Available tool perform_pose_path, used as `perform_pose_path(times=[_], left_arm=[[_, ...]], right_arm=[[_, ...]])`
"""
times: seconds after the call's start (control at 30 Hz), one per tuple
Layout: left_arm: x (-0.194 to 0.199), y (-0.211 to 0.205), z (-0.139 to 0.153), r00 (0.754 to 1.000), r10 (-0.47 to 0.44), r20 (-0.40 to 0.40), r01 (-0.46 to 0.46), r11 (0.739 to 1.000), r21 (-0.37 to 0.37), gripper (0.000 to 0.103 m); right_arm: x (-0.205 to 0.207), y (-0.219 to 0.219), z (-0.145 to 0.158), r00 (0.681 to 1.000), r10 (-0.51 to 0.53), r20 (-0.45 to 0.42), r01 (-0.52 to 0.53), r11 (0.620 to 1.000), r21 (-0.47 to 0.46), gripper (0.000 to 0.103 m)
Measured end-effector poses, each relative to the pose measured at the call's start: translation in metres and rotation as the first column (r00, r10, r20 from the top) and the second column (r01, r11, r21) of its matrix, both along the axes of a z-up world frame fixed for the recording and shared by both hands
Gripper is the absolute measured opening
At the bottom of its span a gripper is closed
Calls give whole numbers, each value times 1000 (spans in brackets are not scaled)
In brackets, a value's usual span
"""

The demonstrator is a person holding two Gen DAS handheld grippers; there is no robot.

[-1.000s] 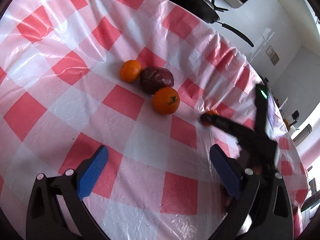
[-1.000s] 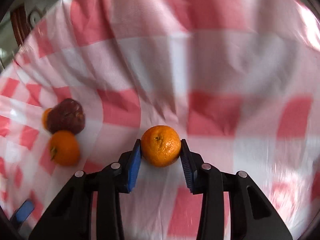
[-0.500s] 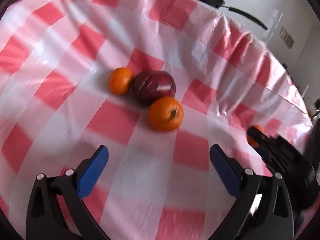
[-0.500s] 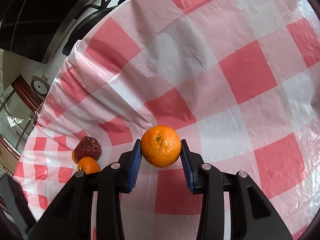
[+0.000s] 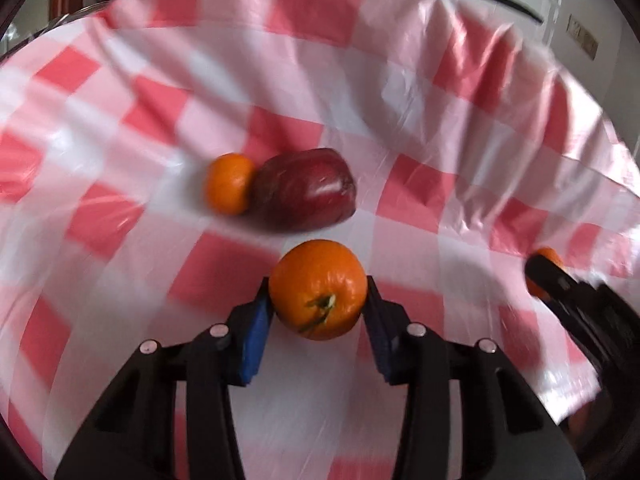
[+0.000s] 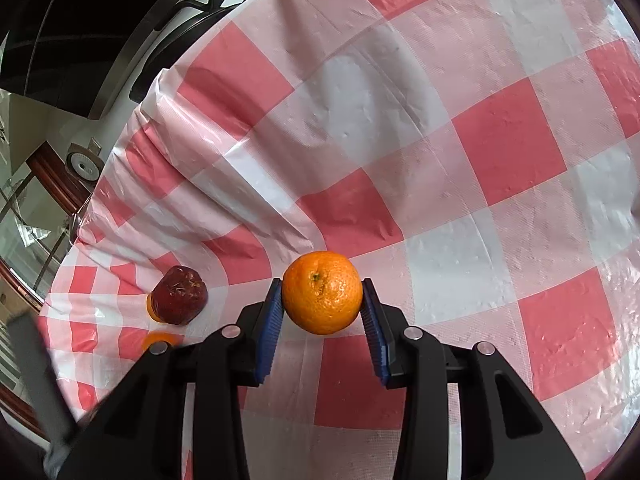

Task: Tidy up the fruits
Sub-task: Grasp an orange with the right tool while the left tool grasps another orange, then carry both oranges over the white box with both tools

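Since the earlier frame, the left hand-held gripper [image 5: 319, 312] is closing its jaws onto an orange [image 5: 318, 289] at lower centre, just below the apple [image 5: 304, 190] and small orange [image 5: 229, 183]. Right hand-held gripper [image 6: 322, 310] is gripping another orange [image 6: 322, 292] above the checked desk [image 6: 500, 152].

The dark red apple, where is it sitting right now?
In the left wrist view the dark red apple lies on the checked tablecloth near the middle, a small orange against its left side, just beyond the orange in the left gripper.
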State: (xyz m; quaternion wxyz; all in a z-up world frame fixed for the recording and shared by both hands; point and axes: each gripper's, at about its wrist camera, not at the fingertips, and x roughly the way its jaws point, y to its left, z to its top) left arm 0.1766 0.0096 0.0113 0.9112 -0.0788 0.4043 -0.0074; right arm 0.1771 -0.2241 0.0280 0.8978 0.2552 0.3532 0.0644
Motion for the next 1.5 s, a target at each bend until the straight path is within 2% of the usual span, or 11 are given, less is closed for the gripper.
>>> perform_pose_path(times=[0.07,0.17,0.23,0.33,0.47,0.73,0.87,0.93,1.23,1.33,1.5], left_arm=[[-26,11,4,1000,11,22,-10,1000,-29,44],[-72,33,6,998,23,55,-16,991,-133,44],[-105,55,-2,996,47,69,-30,973,-230,44],[-130,67,1,991,69,112,-32,951,-308,44],[-126,61,4,992,59,113,-21,949,-314,44],[-128,54,11,991,35,130,-1,968,-252,44],[-126,55,10,992,36,122,-3,967,-255,44],[-126,56,9,992,48,118,-16,966,-256,44],[-139,66,7,992,96,86,-69,959,-274,44],[-157,79,5,989,132,68,-106,948,-300,44],[-194,94,3,985,164,50,-142,945,-295,44]], right_arm=[[0,0,0,1000,1,0,-1,1000,0,39],[0,0,0,1000,2,-2,-2,1000,-1,39],[1,1,0,1000,1,-3,-1,1000,-1,39],[0,1,0,1000,1,-2,-1,1000,-1,39],[1,1,0,1000,-6,-4,6,1000,-2,39],[-7,-5,2,998,-56,17,56,998,5,39],[-15,-1,2,999,-39,-3,39,999,-5,39],[-26,4,-1,999,-18,-40,19,1000,18,39],[-100,41,0,997,60,-52,-57,997,54,39],[-127,53,1,995,86,-52,-84,995,49,39],[-177,74,3,988,150,-31,-148,988,45,39]])
